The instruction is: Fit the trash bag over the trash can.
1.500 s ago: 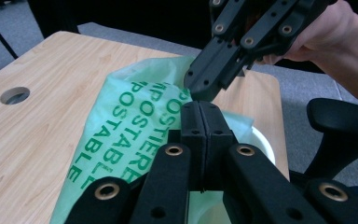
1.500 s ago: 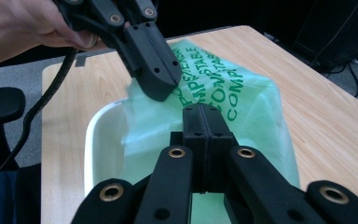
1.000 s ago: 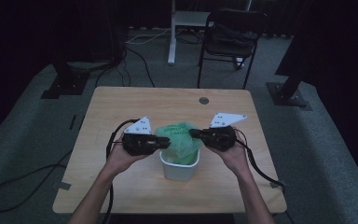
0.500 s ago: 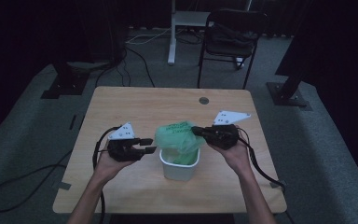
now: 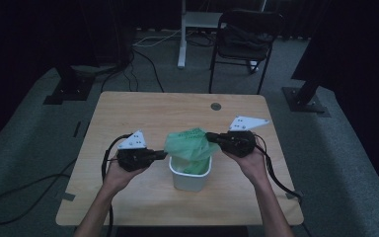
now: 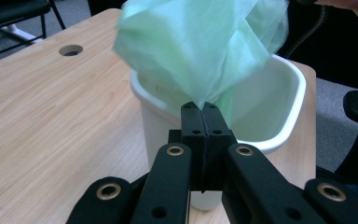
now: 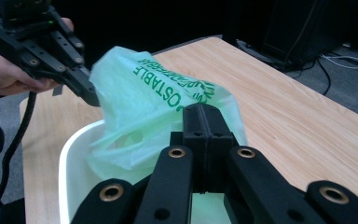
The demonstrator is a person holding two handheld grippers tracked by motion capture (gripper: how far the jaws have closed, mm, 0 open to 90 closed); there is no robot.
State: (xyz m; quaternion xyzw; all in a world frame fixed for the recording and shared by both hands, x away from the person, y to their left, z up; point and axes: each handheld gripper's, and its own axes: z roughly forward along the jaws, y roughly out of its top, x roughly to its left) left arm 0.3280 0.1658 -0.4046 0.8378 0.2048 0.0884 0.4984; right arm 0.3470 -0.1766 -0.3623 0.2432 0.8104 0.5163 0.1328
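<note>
You have a small white bin [image 5: 190, 174] standing near the front middle of the table [image 5: 143, 113], with a thin green bag [image 5: 191, 143] bunched up above it and partly hanging down inside. Your left gripper [image 5: 162, 155] comes in from the left with its jaws pressed together on a pinch of the bag's film, clear in the left gripper view, where the plastic rises straight out of the closed tips. Your right gripper [image 5: 211, 138] reaches in from the right, and in the right gripper view its jaws are also pressed together with green film bunched right at their tips; it looks like they pinch the bag, though the grip itself is hard to make out.

Judging by this, the lining job is about midway. The bag is in the bin and held at two sides, but its mouth is not spread and no edge is folded over the rim yet. That opening and cuffing is what seems left.

The table is pale wood with a round cable hole [image 5: 215, 106] near its far edge, otherwise bare. The room is dim, with grey carpet, a black chair [image 5: 244, 37] beyond the far side, a white desk leg [image 5: 181, 34], dark stand bases and cables on the floor
</note>
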